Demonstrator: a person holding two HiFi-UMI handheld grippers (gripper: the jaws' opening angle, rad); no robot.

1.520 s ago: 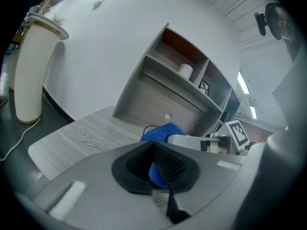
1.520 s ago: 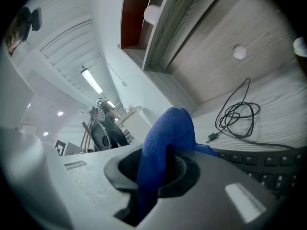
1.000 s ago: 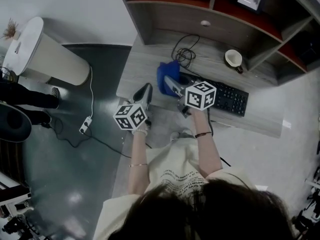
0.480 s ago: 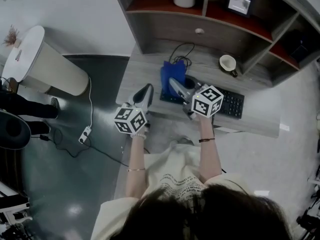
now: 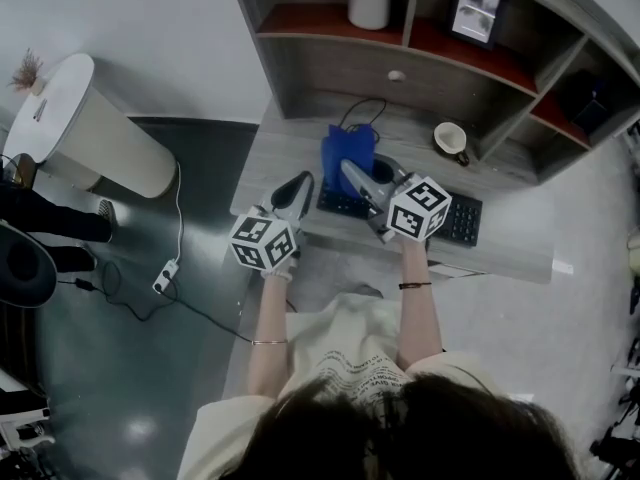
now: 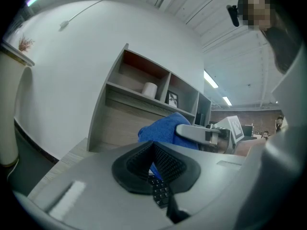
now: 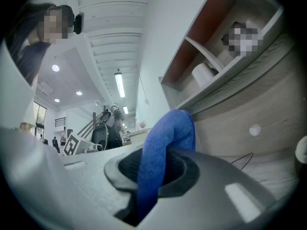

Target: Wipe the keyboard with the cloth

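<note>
The black keyboard [image 5: 452,218] lies along the front of the grey desk [image 5: 290,143]. My right gripper [image 5: 355,175] is over the keyboard's left end, shut on the blue cloth [image 5: 347,154], which bunches up past its tip. In the right gripper view the cloth [image 7: 165,143] runs between the jaws of that gripper [image 7: 152,172] and arches over them. My left gripper [image 5: 291,195] is at the desk's front edge, left of the keyboard, shut with nothing in it. The left gripper view shows its pads [image 6: 165,162] closed together, with the cloth [image 6: 160,128] and keyboard keys [image 6: 160,191] beyond them.
A white cup [image 5: 451,138] stands on the desk behind the keyboard, and a black cable [image 5: 362,114] coils near the back. The shelves above hold a white container [image 5: 371,3] and a picture frame [image 5: 476,13]. A white bin [image 5: 85,118] and a power strip [image 5: 161,279] are on the floor at left.
The right gripper has drawn the cloth up into a taller bunch over the keyboard's left end. The left gripper stays by the desk's front edge. The head view has tilted slightly.
</note>
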